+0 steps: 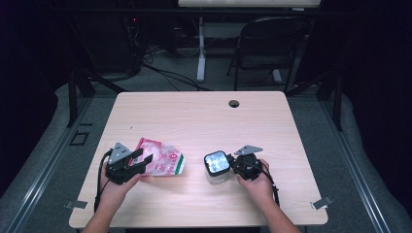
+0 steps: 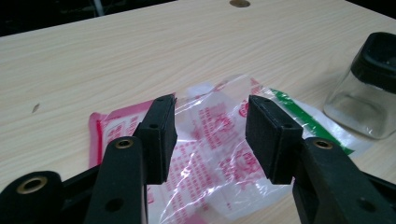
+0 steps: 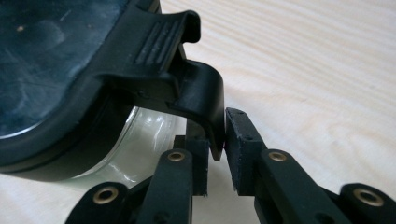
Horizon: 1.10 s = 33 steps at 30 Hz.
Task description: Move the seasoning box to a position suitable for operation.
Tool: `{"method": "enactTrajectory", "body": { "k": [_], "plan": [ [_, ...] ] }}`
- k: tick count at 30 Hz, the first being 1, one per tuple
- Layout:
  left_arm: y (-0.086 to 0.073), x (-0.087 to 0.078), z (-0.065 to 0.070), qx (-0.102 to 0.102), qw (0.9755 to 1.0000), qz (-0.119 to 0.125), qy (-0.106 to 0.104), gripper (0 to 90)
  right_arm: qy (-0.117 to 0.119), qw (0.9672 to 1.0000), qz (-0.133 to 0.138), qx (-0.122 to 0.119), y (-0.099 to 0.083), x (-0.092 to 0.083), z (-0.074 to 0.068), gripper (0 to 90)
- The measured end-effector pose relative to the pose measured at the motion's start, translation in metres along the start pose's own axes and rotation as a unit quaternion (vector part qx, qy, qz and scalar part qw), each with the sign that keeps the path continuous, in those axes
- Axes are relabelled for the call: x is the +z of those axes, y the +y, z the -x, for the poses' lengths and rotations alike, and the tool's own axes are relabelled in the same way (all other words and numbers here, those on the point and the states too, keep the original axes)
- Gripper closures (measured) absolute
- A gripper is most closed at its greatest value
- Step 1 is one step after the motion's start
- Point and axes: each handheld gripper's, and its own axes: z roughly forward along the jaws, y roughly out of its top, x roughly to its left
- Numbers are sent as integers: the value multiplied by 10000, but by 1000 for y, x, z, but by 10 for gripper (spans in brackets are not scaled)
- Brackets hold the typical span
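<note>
Right gripper (image 3: 215, 156): jaws narrowed onto the lid latch (image 3: 205, 100) of the glass jar (image 1: 217, 167), apparently pinching it to release the lid. Left gripper (image 2: 211, 135): jaws wide, astride the snack bag (image 2: 210, 154) lying flat beneath, not visibly pressing it.

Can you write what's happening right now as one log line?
left gripper: open over snack bag | right gripper: shut on jar lid's clasp | glass jar: upright on table

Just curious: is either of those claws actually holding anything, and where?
The right gripper pinches the jar by its lid clasp. The left gripper holds nothing; its fingers straddle the packet.
</note>
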Motion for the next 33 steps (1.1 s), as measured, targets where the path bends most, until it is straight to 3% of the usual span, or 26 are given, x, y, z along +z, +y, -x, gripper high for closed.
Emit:
{"method": "enactTrajectory", "body": {
  "k": [3,7,13,18,22,23,25,29,33],
  "plan": [
    [4,5,7,105,9999,13,-112,524,-8,10000,-5,-63,-3,-4,-11,793],
    [9,11,17,279,9993,-36,-248,525,151,9998,-24,-139,-5,-9,-29,786],
    [14,14,23,241,9988,-57,-427,534,203,9994,126,-235,-7,-18,-39,786],
    [15,15,24,225,9987,-71,-460,544,224,9993,158,-234,-8,-22,-39,775],
    [16,14,24,142,9983,-46,-556,559,246,9993,3,-297,-6,-27,-42,728],
    [16,13,24,140,9983,-49,-564,559,305,9994,-48,-159,-6,-29,-45,723],
    [16,13,25,155,9982,-44,-576,559,329,9993,-95,-127,-6,-31,-46,723],
    [18,10,26,176,9983,-39,-560,558,587,9979,-228,-149,0,-42,-45,720],
    [19,9,27,171,9982,-56,-579,552,675,9966,-412,-223,4,-52,-43,722]
  ]
}}
